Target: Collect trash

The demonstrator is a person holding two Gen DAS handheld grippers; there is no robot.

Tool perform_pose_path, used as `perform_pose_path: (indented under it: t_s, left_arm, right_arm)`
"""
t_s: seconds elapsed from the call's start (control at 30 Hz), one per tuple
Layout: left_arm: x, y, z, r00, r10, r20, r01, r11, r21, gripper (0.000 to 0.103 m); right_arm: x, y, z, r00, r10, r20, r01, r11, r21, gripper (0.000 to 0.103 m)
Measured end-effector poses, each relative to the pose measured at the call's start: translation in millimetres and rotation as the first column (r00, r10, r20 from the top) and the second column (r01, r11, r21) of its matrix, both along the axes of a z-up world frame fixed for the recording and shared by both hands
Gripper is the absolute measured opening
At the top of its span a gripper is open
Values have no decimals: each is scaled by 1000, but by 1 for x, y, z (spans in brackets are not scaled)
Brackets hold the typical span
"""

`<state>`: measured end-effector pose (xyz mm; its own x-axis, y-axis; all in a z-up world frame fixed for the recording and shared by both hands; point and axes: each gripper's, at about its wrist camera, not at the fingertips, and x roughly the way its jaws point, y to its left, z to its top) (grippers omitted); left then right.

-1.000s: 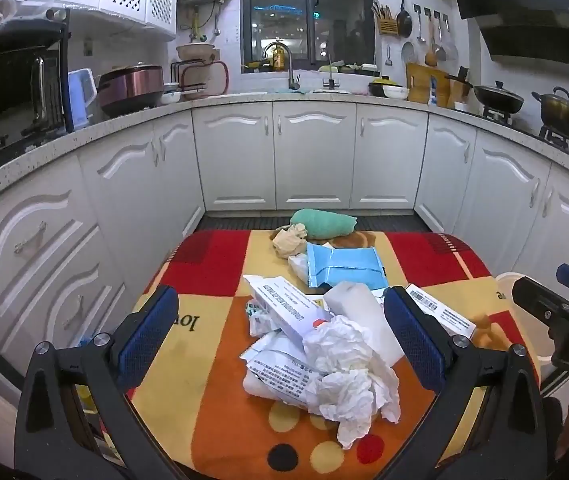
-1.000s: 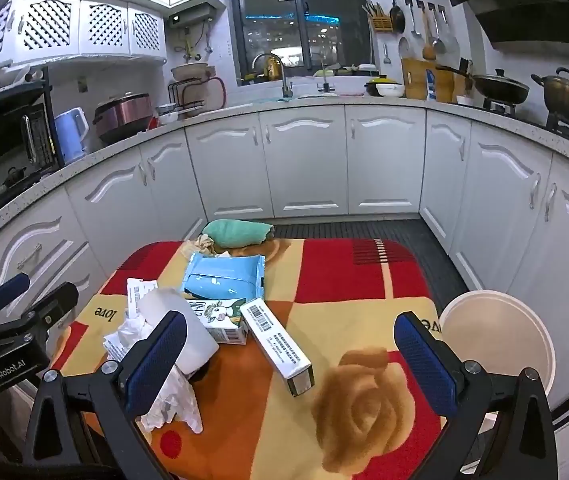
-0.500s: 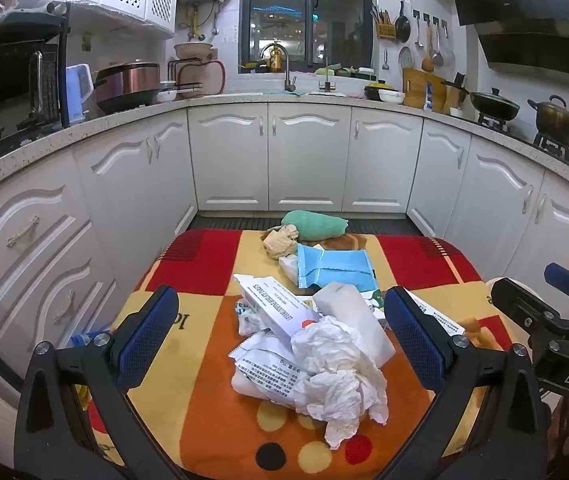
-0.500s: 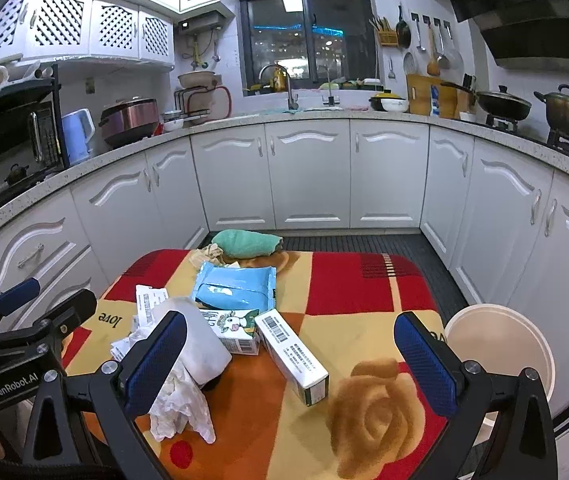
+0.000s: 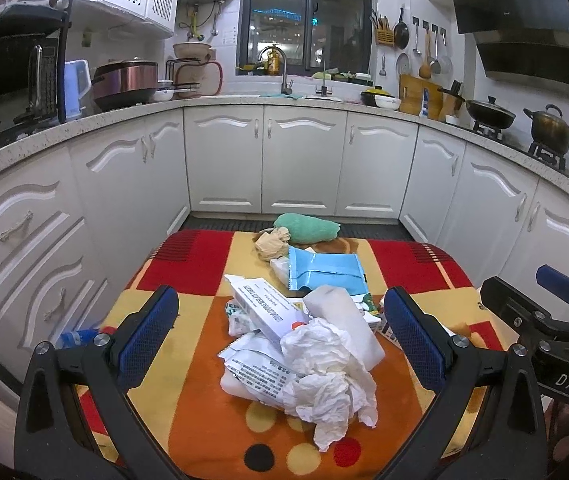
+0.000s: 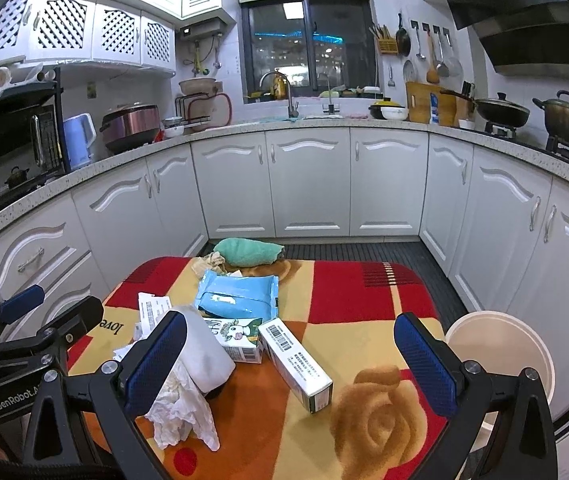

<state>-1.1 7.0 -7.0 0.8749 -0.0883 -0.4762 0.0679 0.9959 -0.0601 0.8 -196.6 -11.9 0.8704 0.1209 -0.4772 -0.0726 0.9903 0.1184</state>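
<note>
1. We are holding the left gripper [image 5: 280, 344] with its blue-padded jaws spread wide and gripping nothing, hovering over the near end of the trash pile.
2. We are holding the right gripper [image 6: 290, 364] likewise wide apart and empty, above the table covered in a red, orange and yellow patterned cloth [image 6: 364, 304].
3. Nearest to us, a crumpled white tissue [image 5: 324, 380] is lying on folded printed paper leaflets [image 5: 252, 368], touching a white paper roll [image 5: 340, 320].
4. A long white cardboard box with a barcode [image 6: 294, 358] is lying flat just right of the pile, beside a small printed carton with a cartoon cow [image 6: 236, 338].
5. Beyond these, a light blue plastic wipes pack [image 6: 238, 296] is resting flat in the middle of the table.
6. At the far edge, a rolled green cloth [image 5: 308, 228] is sitting beside a crumpled beige paper wad [image 5: 272, 242].
7. A round cream-white bin [image 6: 500, 356] is standing on the floor just beside the table's right edge.
</note>
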Motion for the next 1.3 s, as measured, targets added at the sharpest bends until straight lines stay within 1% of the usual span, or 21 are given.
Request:
perform_pose_path:
  t_s: [0.93,1.3]
  left_arm:
    - [-2,-3,-1,1000,-1,-2,1,1000,-10,102]
    - [-2,-10,-2,1000,-1,-1,1,1000,-16,102]
  right_arm:
    - [0,1,-1,1000,-5,7,5,1000,11,103]
    - [0,0,-2,1000,-7,6,7,1000,15,103]
